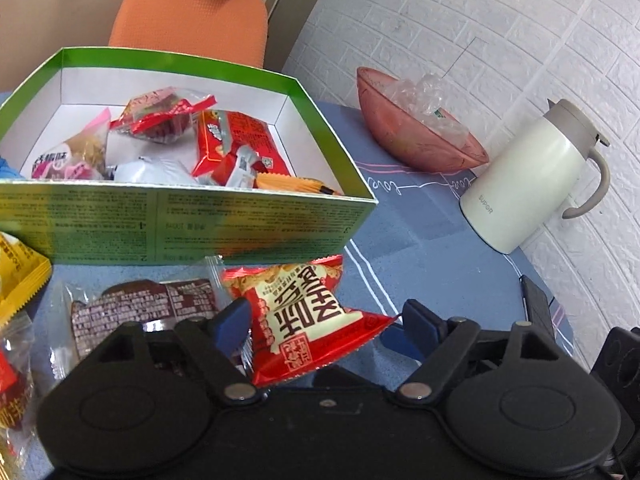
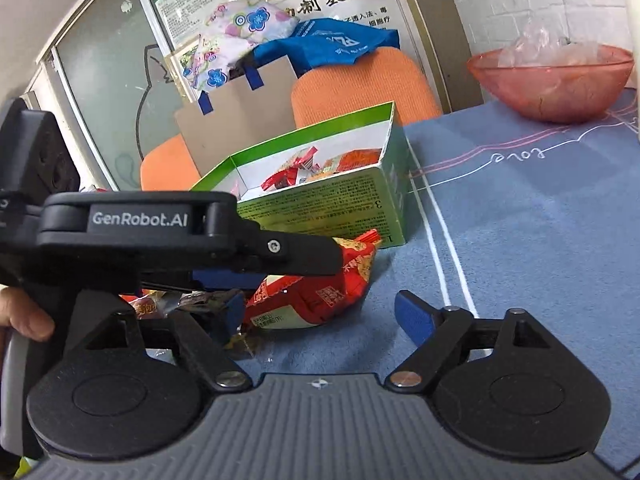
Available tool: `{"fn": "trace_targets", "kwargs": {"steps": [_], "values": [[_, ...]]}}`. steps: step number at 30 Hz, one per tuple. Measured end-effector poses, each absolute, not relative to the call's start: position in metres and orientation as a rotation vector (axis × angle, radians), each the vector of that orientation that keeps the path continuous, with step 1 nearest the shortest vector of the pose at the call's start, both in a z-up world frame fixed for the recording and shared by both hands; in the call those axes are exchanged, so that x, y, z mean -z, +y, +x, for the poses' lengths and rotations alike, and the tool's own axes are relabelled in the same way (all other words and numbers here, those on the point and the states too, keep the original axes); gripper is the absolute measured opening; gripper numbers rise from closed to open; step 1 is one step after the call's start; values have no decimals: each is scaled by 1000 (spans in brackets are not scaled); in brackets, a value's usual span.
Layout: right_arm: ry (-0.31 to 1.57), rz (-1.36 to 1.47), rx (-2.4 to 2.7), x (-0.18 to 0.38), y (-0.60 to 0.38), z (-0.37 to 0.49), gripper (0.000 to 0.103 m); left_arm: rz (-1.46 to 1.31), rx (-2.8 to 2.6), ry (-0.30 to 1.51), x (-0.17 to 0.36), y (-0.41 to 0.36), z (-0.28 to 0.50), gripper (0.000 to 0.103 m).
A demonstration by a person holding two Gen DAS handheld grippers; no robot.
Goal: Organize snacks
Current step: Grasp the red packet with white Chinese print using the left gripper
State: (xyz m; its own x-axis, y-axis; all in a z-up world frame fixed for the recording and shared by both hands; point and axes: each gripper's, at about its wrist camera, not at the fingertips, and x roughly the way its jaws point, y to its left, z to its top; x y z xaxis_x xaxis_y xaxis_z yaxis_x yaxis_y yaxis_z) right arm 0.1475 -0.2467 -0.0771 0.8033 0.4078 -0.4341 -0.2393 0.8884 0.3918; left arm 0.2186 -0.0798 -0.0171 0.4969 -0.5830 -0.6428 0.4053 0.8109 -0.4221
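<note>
Beside the green box (image 1: 168,220), on its near side, a red pouch (image 1: 308,316) is lying on the blue cloth (image 1: 420,240), close against the box's printed wall and possibly touching it. The left gripper (image 1: 324,320) is standing wide open with its jaws straddling the pouch: one blue pad (image 1: 232,322) is sitting at the pouch's left edge, the other (image 1: 420,326) just off its pointed right corner. No grip is being made yet. The pouch is lying directly ahead of these fingers, between them.

The pouch's long axis is running from the box wall back toward the left gripper, roughly along the fingers, so the jaws would be closing across its short width. Its crimped top edge is pointing at the box; a lower corner is splaying right. It is resting tilted, one side raised, so the pads may be meeting a sloping face, and crinkly film of this kind could slip.

The right gripper (image 2: 328,316) is also open and holding nothing. It is hovering farther from the box than the left one, which crosses its view above the pouch (image 2: 316,292). The left gripper is plainly the nearer.

Left of the pouch, still outside the box, a brown packet (image 1: 144,308) and a yellow packet (image 1: 20,272) are waiting. Inside the box several snacks (image 1: 236,144) are already lying, so sorting appears partly done.
</note>
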Motion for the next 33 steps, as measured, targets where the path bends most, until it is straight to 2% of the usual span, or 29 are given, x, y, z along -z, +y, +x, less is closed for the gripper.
{"fn": "trace_targets", "kwargs": {"steps": [6,7,11,13,14,15,16,18,19,20,21,22,24,25,26,27,28,29,30,33], "values": [[556,365,-358,83,-245,161,103,-204,593,850,20,-83,213,103],[564,390,-370,86,-246,163,94,-199,586,844,19,-84,210,103],[540,381,-364,84,-246,149,90,-150,598,825,15,-91,194,103],[519,348,-344,80,-245,140,81,-140,607,816,14,-94,185,103],[504,335,-337,77,-245,135,69,-151,620,815,13,-93,182,103],[490,314,-345,73,-244,130,69,-175,632,813,12,-92,179,102],[480,307,-337,69,-243,128,69,-223,670,807,9,-88,178,86],[448,324,-351,63,-246,125,59,-247,670,783,-1,-84,176,84],[434,340,-367,60,-247,125,49,-257,676,760,-8,-82,175,83],[412,356,-379,55,-248,123,25,-269,684,747,-14,-79,175,83],[387,368,-411,50,-247,123,10,-274,692,736,-20,-79,175,83],[370,364,-425,45,-245,123,7,-265,695,723,-25,-78,175,83],[358,324,-410,36,-239,124,9,-264,689,708,-30,-75,176,81],[351,308,-410,35,-238,124,15,-264,696,706,-32,-72,176,81],[354,301,-404,36,-239,124,30,-262,701,703,-31,-68,175,84],[368,294,-397,38,-241,124,40,-257,693,698,-30,-64,173,96],[382,280,-385,41,-243,122,61,-246,676,694,-27,-62,171,103],[393,267,-381,44,-245,120,98,-234,662,700,-23,-61,171,103],[400,261,-372,49,-247,118,103,-223,652,711,-18,-61,172,103],[419,255,-370,62,-249,110,103,-224,651,781,3,-63,182,103]]}}
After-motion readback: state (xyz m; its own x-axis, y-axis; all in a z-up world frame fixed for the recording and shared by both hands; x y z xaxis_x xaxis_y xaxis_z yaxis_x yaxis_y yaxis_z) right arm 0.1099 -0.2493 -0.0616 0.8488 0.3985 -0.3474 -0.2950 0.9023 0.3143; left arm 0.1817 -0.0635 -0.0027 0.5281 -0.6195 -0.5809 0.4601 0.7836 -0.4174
